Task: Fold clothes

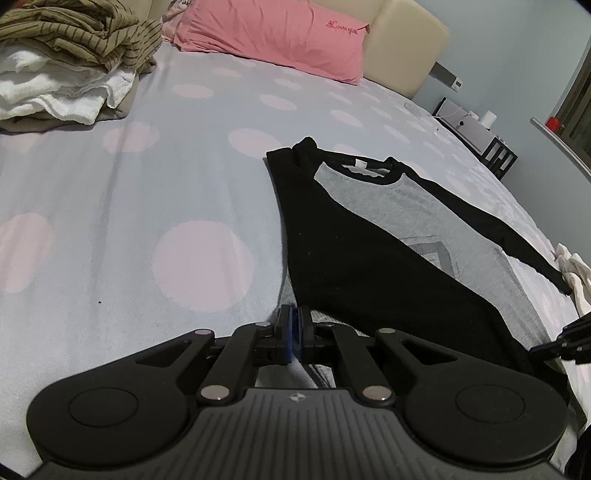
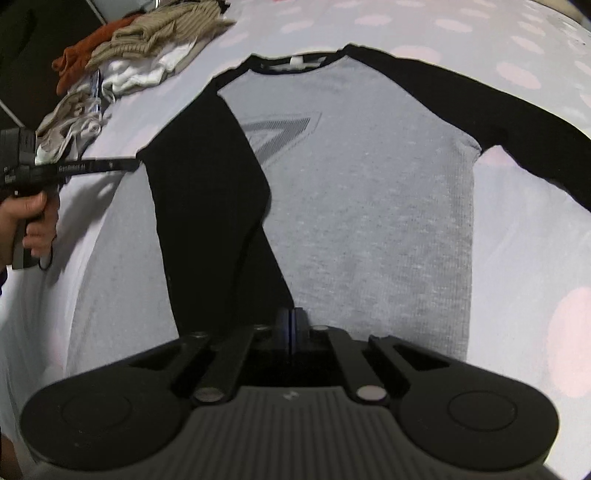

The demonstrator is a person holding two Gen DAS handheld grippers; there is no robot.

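Note:
A grey shirt point(image 1: 424, 206) with black raglan sleeves lies flat on the dotted bedsheet point(image 1: 147, 184), collar toward the pillow. In the right wrist view the shirt point(image 2: 369, 184) has its left black sleeve point(image 2: 207, 184) folded down along the body, while the other sleeve stretches out to the right. My left gripper point(image 1: 294, 332) is shut, its tips at the shirt's folded left edge; it shows in the right wrist view as the left gripper point(image 2: 131, 165), held by a hand point(image 2: 29, 221). My right gripper point(image 2: 293, 325) is shut above the folded sleeve's lower end. No cloth shows between either pair of pads.
A pile of striped, white and orange clothes point(image 1: 66, 55) point(image 2: 147, 48) sits at the bed's far left. A pink pillow point(image 1: 273, 33) leans on the cream headboard point(image 1: 406, 48). A nightstand point(image 1: 476, 129) stands beyond the bed. White cloth point(image 1: 576, 269) lies at the right edge.

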